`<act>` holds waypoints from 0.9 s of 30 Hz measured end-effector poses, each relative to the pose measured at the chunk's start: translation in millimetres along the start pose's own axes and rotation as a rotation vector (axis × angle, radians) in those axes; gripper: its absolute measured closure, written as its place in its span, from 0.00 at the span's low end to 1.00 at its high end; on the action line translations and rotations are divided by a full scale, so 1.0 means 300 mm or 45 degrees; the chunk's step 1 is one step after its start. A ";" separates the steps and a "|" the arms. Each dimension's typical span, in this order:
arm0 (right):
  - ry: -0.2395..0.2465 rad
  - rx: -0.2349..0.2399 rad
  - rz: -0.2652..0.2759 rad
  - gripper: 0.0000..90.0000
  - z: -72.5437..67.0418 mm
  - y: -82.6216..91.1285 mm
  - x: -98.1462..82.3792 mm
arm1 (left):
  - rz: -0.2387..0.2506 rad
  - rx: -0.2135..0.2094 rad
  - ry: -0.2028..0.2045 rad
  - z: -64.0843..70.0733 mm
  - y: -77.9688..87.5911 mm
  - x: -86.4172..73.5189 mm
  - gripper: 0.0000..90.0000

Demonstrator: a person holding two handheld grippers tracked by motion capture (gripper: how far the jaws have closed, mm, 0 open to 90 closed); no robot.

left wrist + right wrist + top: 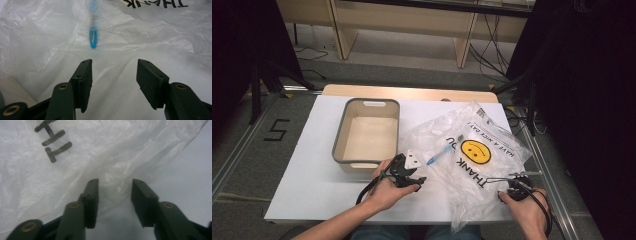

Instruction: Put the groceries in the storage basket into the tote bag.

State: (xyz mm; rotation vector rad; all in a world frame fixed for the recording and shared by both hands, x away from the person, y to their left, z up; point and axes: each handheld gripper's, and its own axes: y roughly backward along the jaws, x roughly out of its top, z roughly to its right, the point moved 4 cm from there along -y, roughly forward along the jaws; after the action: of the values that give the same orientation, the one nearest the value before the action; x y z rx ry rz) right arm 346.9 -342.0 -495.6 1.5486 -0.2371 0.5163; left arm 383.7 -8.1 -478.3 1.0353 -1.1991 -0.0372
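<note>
On the left of the white worktop (312, 165) stands a grey-rimmed bin (341, 130), apparently with nothing in it, touched by neither tool. Just to its right, the left hand-held gripper (412, 180) sits at the near-left edge of a crumpled clear plastic bag (462, 150) printed with a yellow smiley and "THANK YOU". In the left gripper view its jaws stand moderately apart with nothing pinched between them (113, 82); the film lies under and ahead of them, and the pads do not look pressed on it.

A blue toothbrush (439, 154) shows through the plastic near the bag's middle, ahead of the left jaws, its blue end (93, 37) well within that gripper's line of sight. It looks to be inside the bag, though I cannot say so for certain from the blur.

Farther right, the right hand-held gripper (512, 181) is at the bag's near-right border. In the right gripper view its jaws (113, 202) stand about half apart, straddling a ridge of film at the bag's edge; the pads do not yet seem to clamp it.

As a judgement, the work is at an early stage: the bag is being taken by two edges, probably to open it or tip the toothbrush out towards the bin. Neither grip is secured, the toothbrush has not left the bag, and the bin awaits it.
</note>
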 end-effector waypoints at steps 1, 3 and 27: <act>0.012 0.007 0.000 0.77 0.000 0.001 0.001 | 0.000 0.000 0.000 0.000 0.000 0.000 0.51; 0.045 0.026 0.004 0.89 0.001 0.000 0.002 | 0.000 0.004 -0.001 -0.003 0.000 0.000 0.51; 0.074 -0.238 0.062 1.00 0.204 -0.008 0.071 | 0.065 0.164 -0.016 -0.045 0.024 0.041 0.44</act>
State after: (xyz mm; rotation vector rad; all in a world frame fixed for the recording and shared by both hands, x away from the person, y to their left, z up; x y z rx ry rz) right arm 377.1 -398.5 -486.4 1.3468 -0.2710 0.5608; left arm 396.0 -1.8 -464.3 1.1175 -1.2516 0.0748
